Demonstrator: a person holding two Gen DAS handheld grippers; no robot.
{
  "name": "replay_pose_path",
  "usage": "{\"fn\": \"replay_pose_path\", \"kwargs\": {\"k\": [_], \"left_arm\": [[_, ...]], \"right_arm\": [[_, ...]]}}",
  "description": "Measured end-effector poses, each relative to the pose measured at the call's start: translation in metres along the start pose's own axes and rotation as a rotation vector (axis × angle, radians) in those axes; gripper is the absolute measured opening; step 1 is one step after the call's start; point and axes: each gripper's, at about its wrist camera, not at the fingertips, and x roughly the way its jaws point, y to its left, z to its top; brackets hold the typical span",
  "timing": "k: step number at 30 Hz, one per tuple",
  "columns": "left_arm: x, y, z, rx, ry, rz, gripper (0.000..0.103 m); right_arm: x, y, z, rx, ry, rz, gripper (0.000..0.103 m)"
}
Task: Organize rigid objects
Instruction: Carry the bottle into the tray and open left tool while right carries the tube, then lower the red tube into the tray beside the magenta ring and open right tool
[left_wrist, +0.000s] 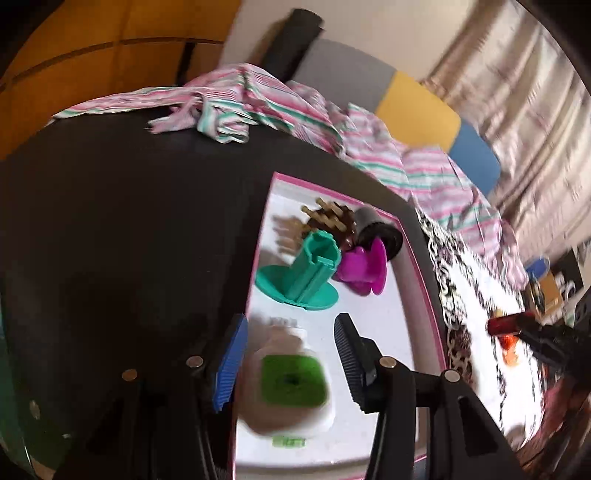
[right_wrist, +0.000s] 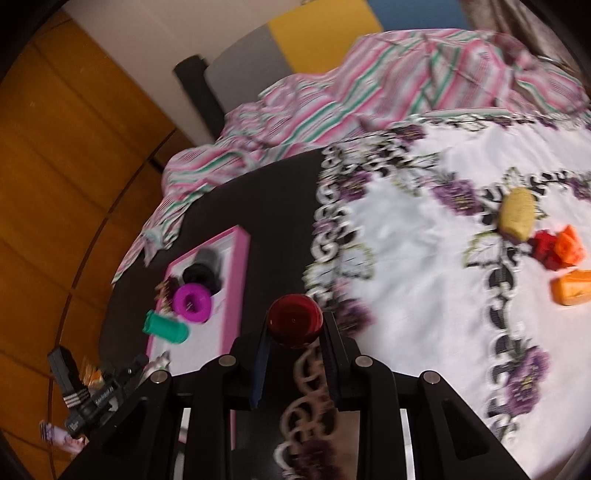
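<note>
The right gripper (right_wrist: 294, 334) was clamped on a dark red rounded piece (right_wrist: 294, 320), its jaws pressed against the two flanks so that the piece's round end faced the camera; seen from the left wrist the same piece (left_wrist: 506, 322) looked like a short cylinder lying roughly level, its long axis running along the gripper's fingers and its free end pointing toward the tray. That grip, as I judged it, suited carrying it across to join the sorted things. It hung over the edge where the floral cloth (right_wrist: 417, 258) met the dark table (right_wrist: 280, 206), just beside the pink-rimmed tray (right_wrist: 236, 236). The left gripper (left_wrist: 288, 362) stood spread wide, holding nothing, its blue pad and black pad either side of a blurred white-and-tan item with a green square top (left_wrist: 293, 380) that lay on the tray below; whether it touched that item I could not tell. Farther in on the tray sat a teal holder (left_wrist: 314, 273) tipped on its flange, tube leaning up to the right, a magenta spool (left_wrist: 364, 267) just beside it, and a dark cylinder (left_wrist: 380, 230) behind. Well apart on the cloth lay a yellow lump (right_wrist: 517, 214), red and orange pieces (right_wrist: 557, 251) and an orange block (right_wrist: 572, 291), seemingly not yet sorted.
</note>
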Motion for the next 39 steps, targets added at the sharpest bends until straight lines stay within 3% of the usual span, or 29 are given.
{"fn": "replay_pose_path", "kwargs": {"k": [10,19,28,39], "left_arm": [[-0.016,-0.023,-0.019,0.076,0.005,-0.092,0.05],[-0.028,-0.034,-0.031,0.151,-0.02,-0.113,0.05],[-0.039,-0.025,-0.029,0.123,-0.048,-0.123,0.05],[-0.039,-0.019,-0.029,0.103,-0.043,-0.122,0.05]], "right_arm": [[0.044,0.071,-0.013,-0.148,0.092,0.031,0.027],[0.084,0.112,-0.015,-0.298,0.185,-0.058,0.027],[0.125,0.124,-0.007,-0.378,0.258,-0.15,0.027],[0.133,0.113,0.031,-0.27,0.153,-0.178,0.032]]}}
